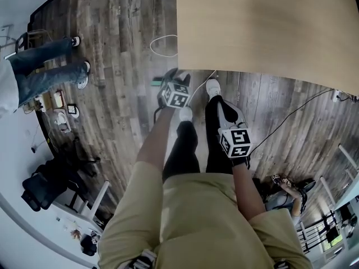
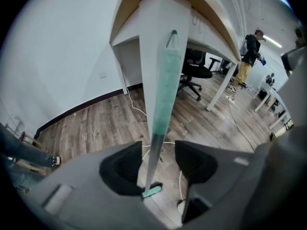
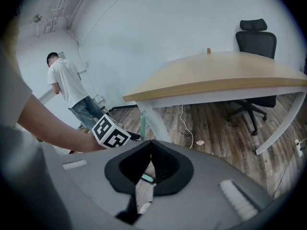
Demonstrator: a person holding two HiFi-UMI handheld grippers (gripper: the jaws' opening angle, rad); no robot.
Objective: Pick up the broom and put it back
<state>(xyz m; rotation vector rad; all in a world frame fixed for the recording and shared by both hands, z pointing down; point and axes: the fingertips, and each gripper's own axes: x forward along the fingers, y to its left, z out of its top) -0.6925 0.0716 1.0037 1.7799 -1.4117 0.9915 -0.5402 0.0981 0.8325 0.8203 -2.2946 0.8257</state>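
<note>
The left gripper (image 2: 159,163) is gaping wide around the broom (image 2: 165,90) leaning on the desk leg (image 2: 149,47) at twelve o'clock. The right gripper (image 3: 150,145) is hanging with jaws pressed together, empty.

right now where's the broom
In the left gripper view the broom leans against the white table leg, its handle between the open jaws of the left gripper.
</note>
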